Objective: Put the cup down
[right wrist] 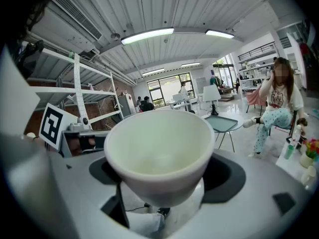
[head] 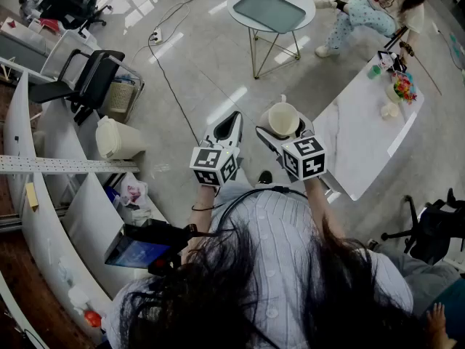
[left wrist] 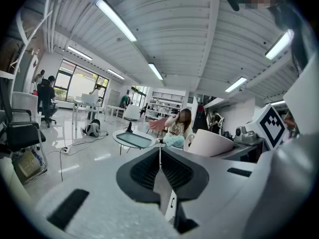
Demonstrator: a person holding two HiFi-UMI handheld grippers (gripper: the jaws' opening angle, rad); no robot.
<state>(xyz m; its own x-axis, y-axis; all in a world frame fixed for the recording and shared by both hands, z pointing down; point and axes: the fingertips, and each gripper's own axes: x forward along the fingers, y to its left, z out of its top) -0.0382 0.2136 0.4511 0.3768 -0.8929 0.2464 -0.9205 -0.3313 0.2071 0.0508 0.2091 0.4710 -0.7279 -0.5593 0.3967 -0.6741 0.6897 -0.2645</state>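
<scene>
A cream cup [head: 283, 118] sits upright between the jaws of my right gripper [head: 285, 131], which is shut on it and holds it in the air just left of the long white table [head: 363, 140]. In the right gripper view the cup [right wrist: 158, 143] fills the middle, its bowl is empty, and the right gripper [right wrist: 164, 177] clasps its lower body. My left gripper [head: 235, 118] hovers beside it to the left, its jaws shut together with nothing between them. From the left gripper view, the left gripper [left wrist: 160, 156] points past the cup [left wrist: 212, 143].
The white table carries small colourful items [head: 399, 86] at its far end. A round table with a tray [head: 270, 7] stands ahead, and a seated person [head: 367, 9] beyond it. A black office chair [head: 91, 78], a white bin [head: 116, 138] and shelving [head: 51, 166] stand at left.
</scene>
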